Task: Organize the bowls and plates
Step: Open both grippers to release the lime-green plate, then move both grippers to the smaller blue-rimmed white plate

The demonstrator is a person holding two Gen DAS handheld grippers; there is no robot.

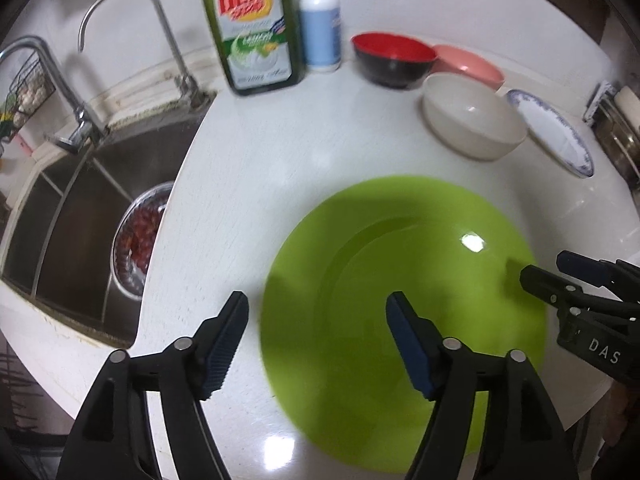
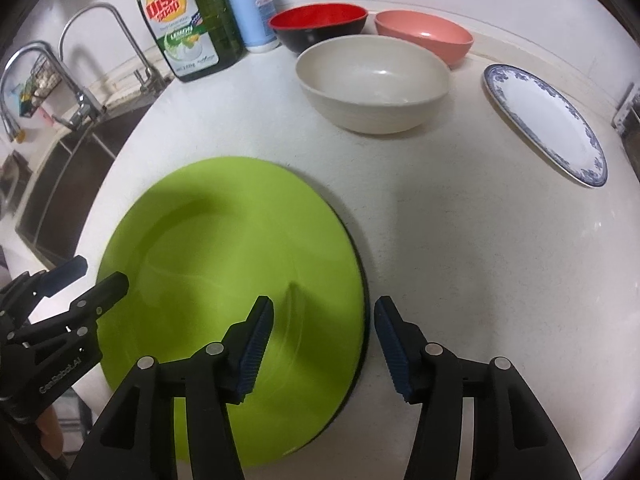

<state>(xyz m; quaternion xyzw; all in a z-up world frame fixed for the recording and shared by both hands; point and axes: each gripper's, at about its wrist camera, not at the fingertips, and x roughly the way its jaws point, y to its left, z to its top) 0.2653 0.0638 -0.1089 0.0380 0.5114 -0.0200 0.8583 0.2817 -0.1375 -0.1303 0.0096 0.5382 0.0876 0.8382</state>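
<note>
A large green plate (image 1: 404, 260) lies flat on the white counter; it also shows in the right wrist view (image 2: 224, 248). My left gripper (image 1: 316, 340) is open, its jaws straddling the plate's left rim from above. My right gripper (image 2: 324, 344) is open, straddling the plate's right rim; it shows at the right of the left wrist view (image 1: 552, 276). Behind stand a cream bowl (image 2: 372, 84), a red-and-black bowl (image 2: 320, 26), a pink bowl (image 2: 426, 36) and a blue-rimmed white plate (image 2: 544, 120).
A green dish soap bottle (image 2: 186, 20) and a white pump bottle (image 2: 252, 4) stand at the back. A steel sink (image 1: 84, 216) with two taps and a metal bowl of red food (image 1: 138, 236) lies left. The counter's front edge is close below.
</note>
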